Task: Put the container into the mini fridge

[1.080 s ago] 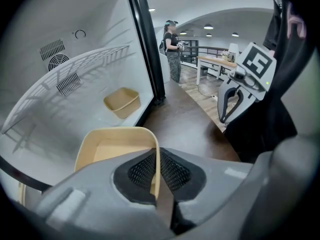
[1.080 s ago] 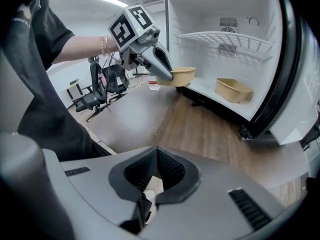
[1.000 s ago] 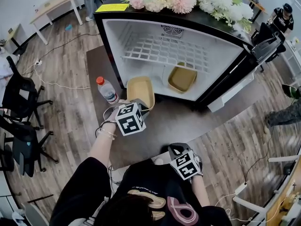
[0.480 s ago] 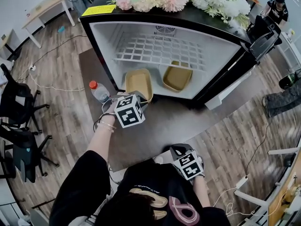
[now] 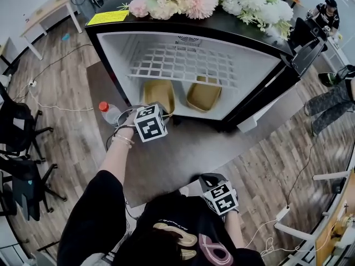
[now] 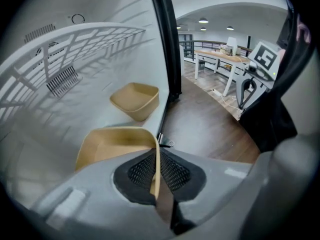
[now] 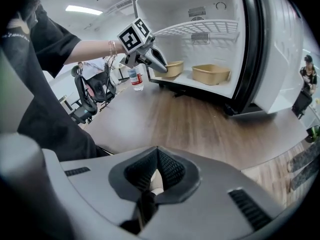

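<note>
The mini fridge's (image 5: 183,27) open front gives entry under the wire shelf (image 5: 183,64); a second container (image 5: 203,96) blocks the right side.

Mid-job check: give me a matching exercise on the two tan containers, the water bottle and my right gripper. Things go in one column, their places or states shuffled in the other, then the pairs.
Things
1. nearer tan container
2. farther tan container
3. water bottle
4. right gripper

Places or states
A. upright on the floor, left of the mini fridge
B. shut on nothing, low by the person's body
C. rim pinched in the left gripper, under the wire shelf
D. free on the fridge floor, right side

Pairs: 1-C, 2-D, 3-A, 4-B
</note>
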`<state>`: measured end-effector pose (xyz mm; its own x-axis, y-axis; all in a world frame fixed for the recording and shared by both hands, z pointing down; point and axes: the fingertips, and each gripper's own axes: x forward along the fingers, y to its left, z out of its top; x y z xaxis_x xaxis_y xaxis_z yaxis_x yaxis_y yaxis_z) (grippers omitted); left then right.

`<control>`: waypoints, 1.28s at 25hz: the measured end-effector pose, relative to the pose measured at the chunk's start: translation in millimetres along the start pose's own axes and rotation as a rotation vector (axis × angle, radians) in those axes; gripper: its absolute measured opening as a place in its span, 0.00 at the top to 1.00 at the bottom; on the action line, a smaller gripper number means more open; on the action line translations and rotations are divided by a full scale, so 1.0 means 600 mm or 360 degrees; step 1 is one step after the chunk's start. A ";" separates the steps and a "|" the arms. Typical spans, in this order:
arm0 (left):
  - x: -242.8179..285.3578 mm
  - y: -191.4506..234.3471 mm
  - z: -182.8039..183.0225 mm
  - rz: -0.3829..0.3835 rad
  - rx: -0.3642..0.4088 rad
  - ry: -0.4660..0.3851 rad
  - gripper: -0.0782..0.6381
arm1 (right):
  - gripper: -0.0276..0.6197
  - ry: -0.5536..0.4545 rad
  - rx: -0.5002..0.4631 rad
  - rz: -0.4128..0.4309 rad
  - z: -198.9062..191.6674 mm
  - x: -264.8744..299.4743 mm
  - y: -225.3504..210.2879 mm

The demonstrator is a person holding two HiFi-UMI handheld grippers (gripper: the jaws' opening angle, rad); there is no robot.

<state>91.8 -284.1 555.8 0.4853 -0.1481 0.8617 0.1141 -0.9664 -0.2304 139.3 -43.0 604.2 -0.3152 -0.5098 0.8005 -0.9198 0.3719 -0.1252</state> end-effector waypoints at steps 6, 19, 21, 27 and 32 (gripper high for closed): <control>0.018 0.026 -0.009 -0.0002 -0.0029 0.0011 0.86 | 0.95 0.0023 0.0034 -0.0035 -0.009 -0.002 -0.011; 0.040 0.065 0.003 -0.0011 0.0032 0.0053 0.86 | 0.95 0.0036 0.0070 -0.0080 -0.006 0.000 -0.029; 0.043 0.069 0.002 0.0001 0.0035 0.0064 0.86 | 0.95 0.0050 0.0075 -0.0087 -0.009 -0.001 -0.032; 0.050 0.075 -0.003 0.0065 0.0028 0.0059 0.86 | 0.94 0.0053 0.0110 -0.0090 -0.015 -0.003 -0.034; 0.050 0.096 -0.003 0.0219 0.0020 0.0025 0.85 | 0.94 0.0024 0.0157 -0.0051 -0.012 -0.001 -0.024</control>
<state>111.5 -344.6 569.3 0.4833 -0.2825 0.8286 0.0585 -0.9340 -0.3525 154.5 -42.1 609.7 -0.2823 -0.5082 0.8136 -0.9481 0.2771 -0.1559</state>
